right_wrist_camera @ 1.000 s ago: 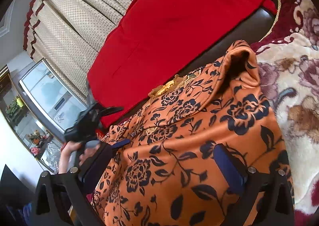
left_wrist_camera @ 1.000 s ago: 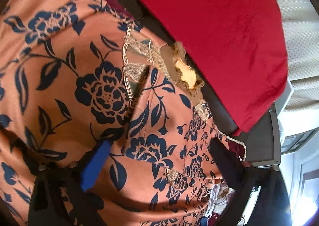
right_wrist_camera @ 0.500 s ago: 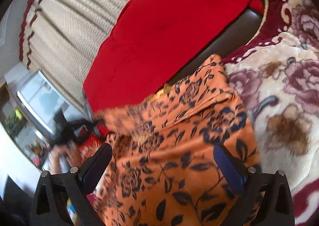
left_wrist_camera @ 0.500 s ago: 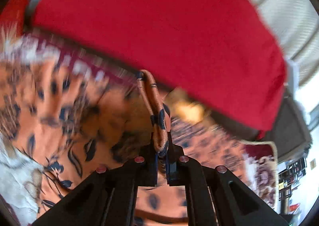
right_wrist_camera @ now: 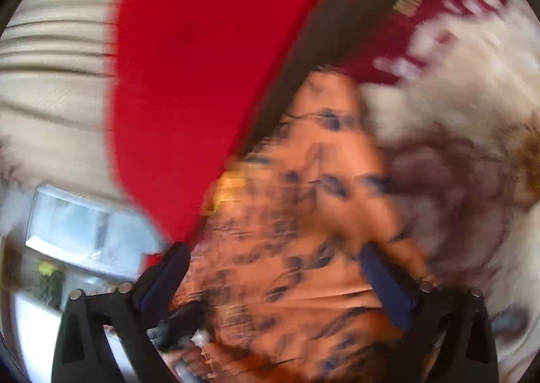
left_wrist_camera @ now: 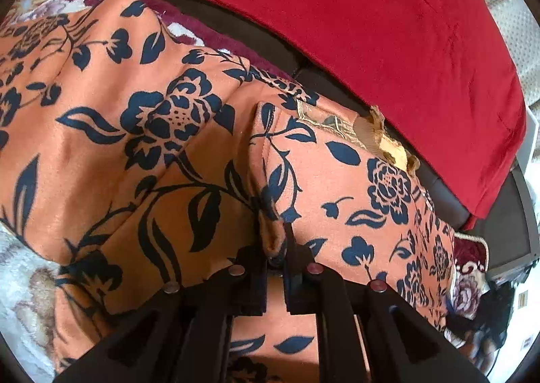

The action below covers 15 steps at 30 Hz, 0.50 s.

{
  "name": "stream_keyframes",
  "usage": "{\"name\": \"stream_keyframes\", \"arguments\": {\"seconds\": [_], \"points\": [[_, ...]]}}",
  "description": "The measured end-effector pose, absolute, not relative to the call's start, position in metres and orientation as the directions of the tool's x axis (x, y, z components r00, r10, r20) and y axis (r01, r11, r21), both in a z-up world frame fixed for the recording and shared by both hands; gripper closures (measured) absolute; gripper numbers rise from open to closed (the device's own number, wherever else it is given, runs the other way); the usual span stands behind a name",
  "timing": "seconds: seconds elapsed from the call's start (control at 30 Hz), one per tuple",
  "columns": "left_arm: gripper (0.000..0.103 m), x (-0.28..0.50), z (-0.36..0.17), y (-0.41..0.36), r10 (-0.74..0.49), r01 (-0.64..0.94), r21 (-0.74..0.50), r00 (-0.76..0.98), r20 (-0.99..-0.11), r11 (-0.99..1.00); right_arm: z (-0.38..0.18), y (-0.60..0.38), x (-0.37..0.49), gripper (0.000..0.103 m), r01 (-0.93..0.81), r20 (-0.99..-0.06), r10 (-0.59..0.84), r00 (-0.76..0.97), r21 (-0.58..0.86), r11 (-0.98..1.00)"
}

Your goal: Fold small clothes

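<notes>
An orange garment with navy flowers point(left_wrist_camera: 162, 133) lies spread over a floral blanket. My left gripper point(left_wrist_camera: 275, 248) is shut on a folded edge of it, which stands up as a ridge between the jaws. A gold trimmed neckline point(left_wrist_camera: 378, 139) shows at the far side. In the blurred right wrist view the same garment point(right_wrist_camera: 303, 214) lies under my right gripper point(right_wrist_camera: 273, 268), whose jaws stand wide apart and hold nothing.
A red cloth point(left_wrist_camera: 371, 18) drapes the dark sofa back point(left_wrist_camera: 256, 35) behind the garment. The cream and maroon floral blanket point(right_wrist_camera: 472, 112) lies to the right. Beige curtains point(right_wrist_camera: 50, 79) and a glass cabinet point(right_wrist_camera: 84, 231) stand at the left.
My left gripper shut on a fold of the garment and has carried it across the cloth. My right gripper stays open and is now moving fast, blurring its view.
</notes>
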<state>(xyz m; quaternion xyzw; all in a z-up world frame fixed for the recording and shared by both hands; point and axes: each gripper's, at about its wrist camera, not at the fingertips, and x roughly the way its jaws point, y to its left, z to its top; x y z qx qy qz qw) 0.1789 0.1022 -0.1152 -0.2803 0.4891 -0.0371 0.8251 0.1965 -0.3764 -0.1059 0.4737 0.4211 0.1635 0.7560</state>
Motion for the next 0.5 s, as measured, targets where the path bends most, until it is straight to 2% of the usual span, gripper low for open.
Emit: {"name": "stream_keyframes", "arguments": {"seconds": [0.13,0.23,0.3,0.33,0.37,0.4,0.43,0.47,0.5], "points": [[0.091,0.168,-0.094,0.110,-0.322,-0.176,-0.498,0.576,-0.752,0.849,-0.064,-0.390,0.194,0.007,0.062,-0.445,0.610,0.656,0.837,0.543],[0.081,0.166,-0.092,0.107,-0.329,-0.141,-0.499,0.597,-0.732,0.855,-0.059,-0.404,0.211,0.007,0.109,-0.527,0.537,0.659,0.773,0.625],[0.081,0.174,-0.106,0.101,-0.318,-0.140,-0.459,0.546,-0.775,0.877,-0.070,-0.407,0.235,0.008,0.125,-0.576,0.547,0.608,0.750,0.650],[0.081,0.176,-0.112,0.101,-0.320,-0.143,-0.458,0.537,-0.780,0.877,-0.077,-0.406,0.246,0.017,0.147,-0.622,0.531,0.575,0.717,0.681],[0.081,0.176,-0.115,0.102,-0.321,-0.142,-0.462,0.543,-0.776,0.875,-0.086,-0.404,0.256,0.040,0.173,-0.667,0.514,0.539,0.685,0.708],[0.081,0.177,-0.115,0.103,-0.326,-0.137,-0.465,0.545,-0.773,0.874,-0.093,-0.400,0.264,0.052,0.191,-0.713,0.494,0.499,0.646,0.740],[0.081,0.178,-0.115,0.104,-0.327,-0.134,-0.464,0.544,-0.773,0.875,-0.092,-0.398,0.268,0.075,0.184,-0.737,0.465,0.490,0.609,0.771],[0.081,0.178,-0.116,0.105,-0.328,-0.129,-0.462,0.543,-0.774,0.877,-0.088,-0.395,0.270,0.088,0.157,-0.742,0.462,0.486,0.594,0.789],[0.081,0.179,-0.117,0.106,-0.330,-0.126,-0.464,0.543,-0.772,0.877,-0.080,-0.390,0.271,0.088,0.134,-0.756,0.442,0.483,0.563,0.816]]}}
